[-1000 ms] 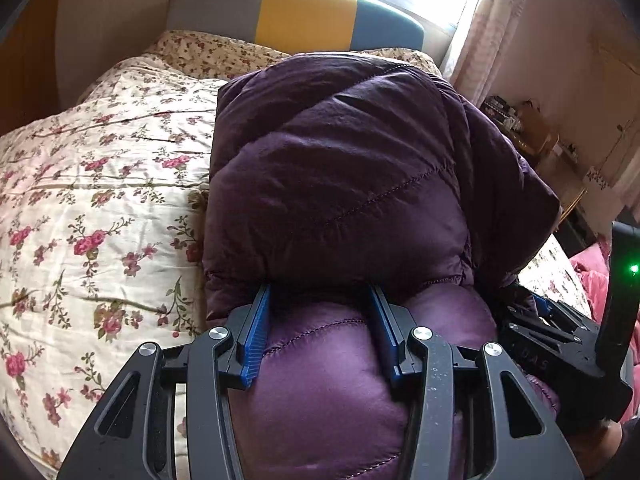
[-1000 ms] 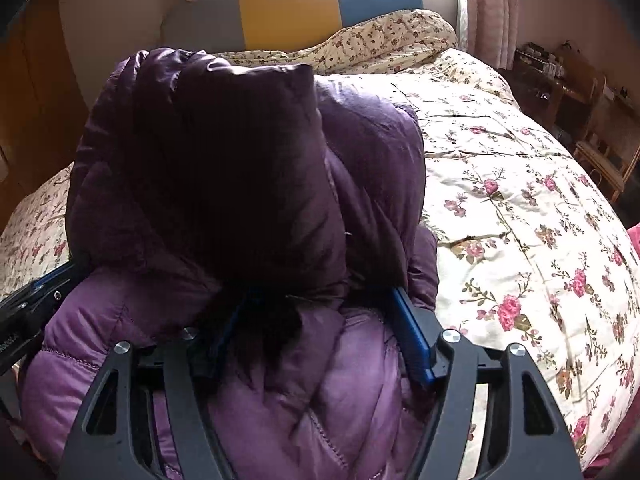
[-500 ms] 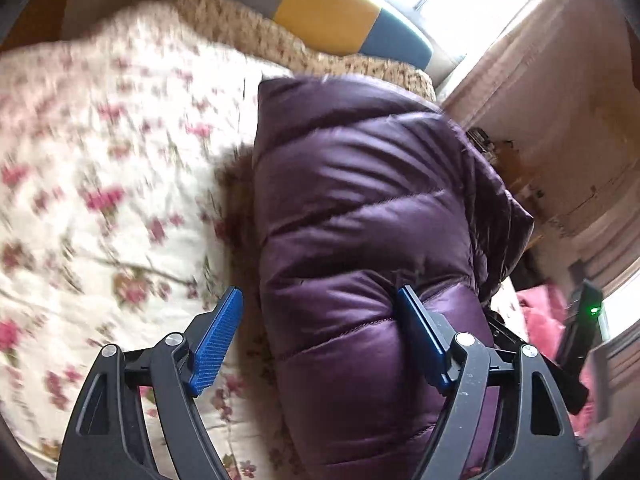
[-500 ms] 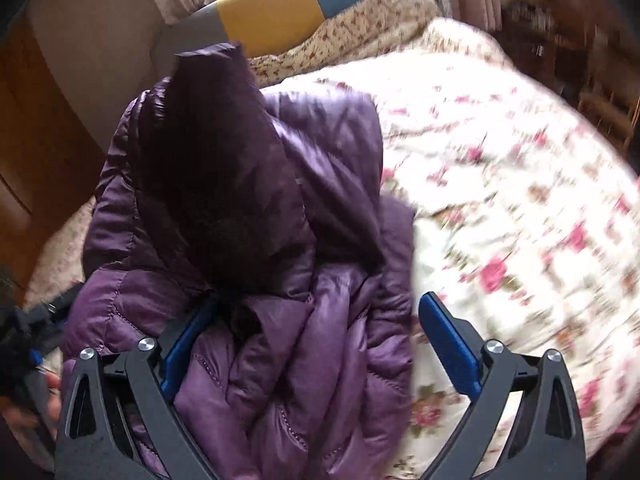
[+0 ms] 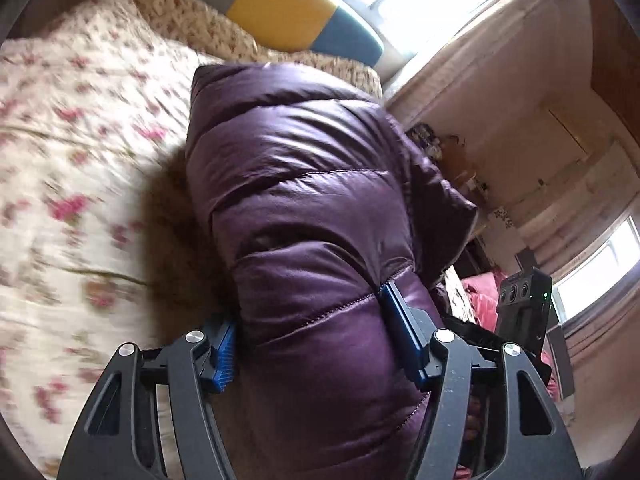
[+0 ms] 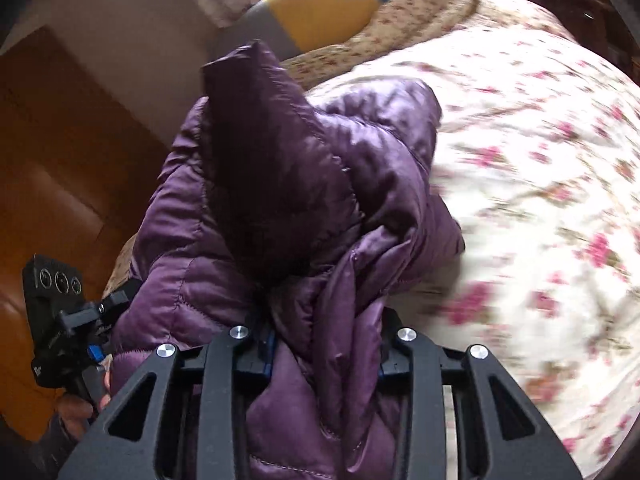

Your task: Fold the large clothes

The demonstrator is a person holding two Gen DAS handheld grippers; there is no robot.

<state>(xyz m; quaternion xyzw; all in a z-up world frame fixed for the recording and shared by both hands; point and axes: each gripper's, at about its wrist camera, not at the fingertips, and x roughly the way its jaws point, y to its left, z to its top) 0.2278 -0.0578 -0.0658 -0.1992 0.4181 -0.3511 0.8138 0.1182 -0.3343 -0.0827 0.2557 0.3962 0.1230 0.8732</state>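
On the bed, the folded purple jacket is gripped at its near end by both grippers. It is pinched by the left gripper, whose jaws have just been closing, and bunched folds are clamped by the right gripper, likewise just closing.

Glossy purple quilted coat on a cream, pink-flowered bedspread; headboard yellow and blue.
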